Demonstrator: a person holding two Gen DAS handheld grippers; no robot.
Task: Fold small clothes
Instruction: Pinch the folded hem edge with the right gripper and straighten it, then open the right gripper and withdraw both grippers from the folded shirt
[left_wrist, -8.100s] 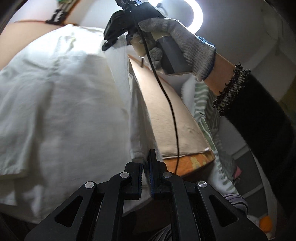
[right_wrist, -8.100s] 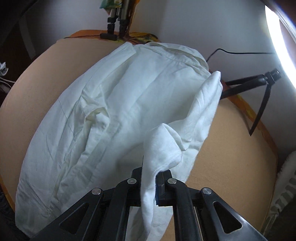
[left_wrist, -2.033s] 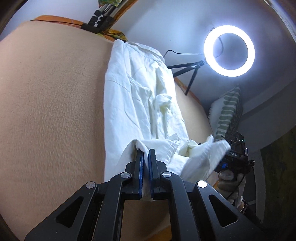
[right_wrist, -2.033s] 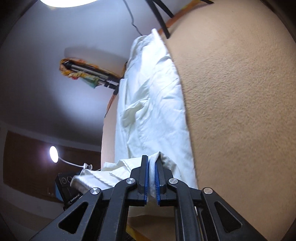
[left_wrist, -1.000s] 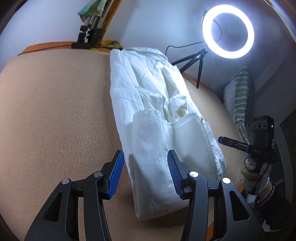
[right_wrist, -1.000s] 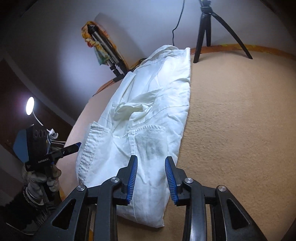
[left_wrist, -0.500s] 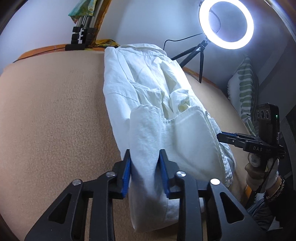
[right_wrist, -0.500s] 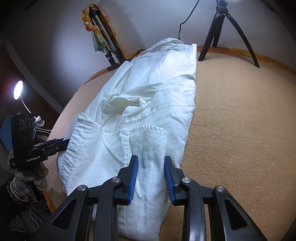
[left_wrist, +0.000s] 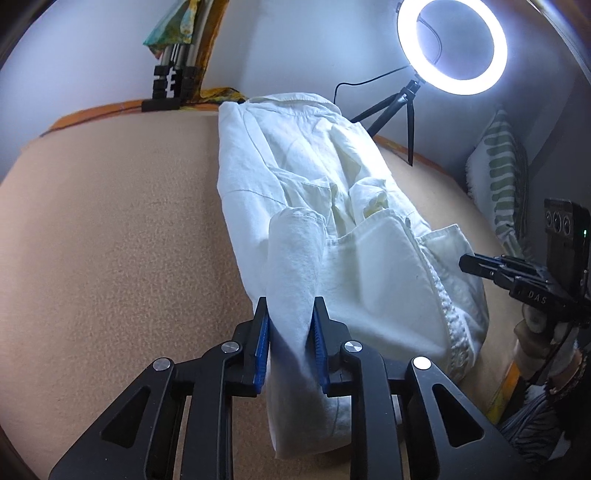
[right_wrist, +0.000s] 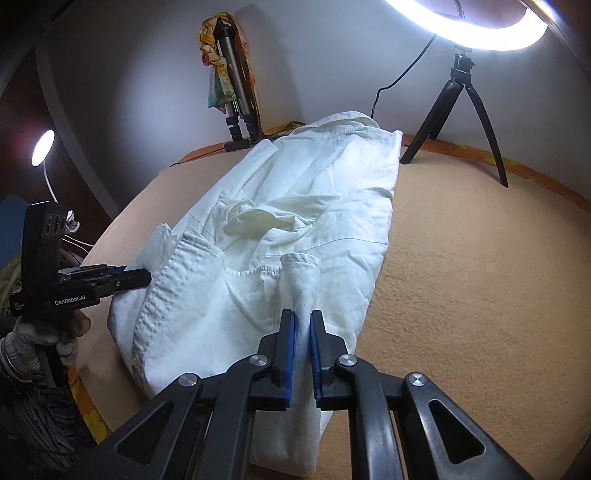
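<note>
Both grippers are now pinching cloth they were only straddling a sec ago: our left gripper (left_wrist: 290, 345) is clamping the near hem of the white shirt (left_wrist: 314, 192) at 6 o'clock, while the right gripper (right_wrist: 301, 354) is closing on a hem bunch. Shirt's lying lengthwise on the tan tabletop (left_wrist: 110, 240), collar at 12. Risk, we reckon: uneven bites are dragging layers, skewing the fold, or thin cloth slipping out. No containers w/ contents showing.

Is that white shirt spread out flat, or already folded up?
Partly folded. The white shirt lies as a narrow strip on the tan surface, its sides turned inward and its near end lying doubled over on top.
</note>
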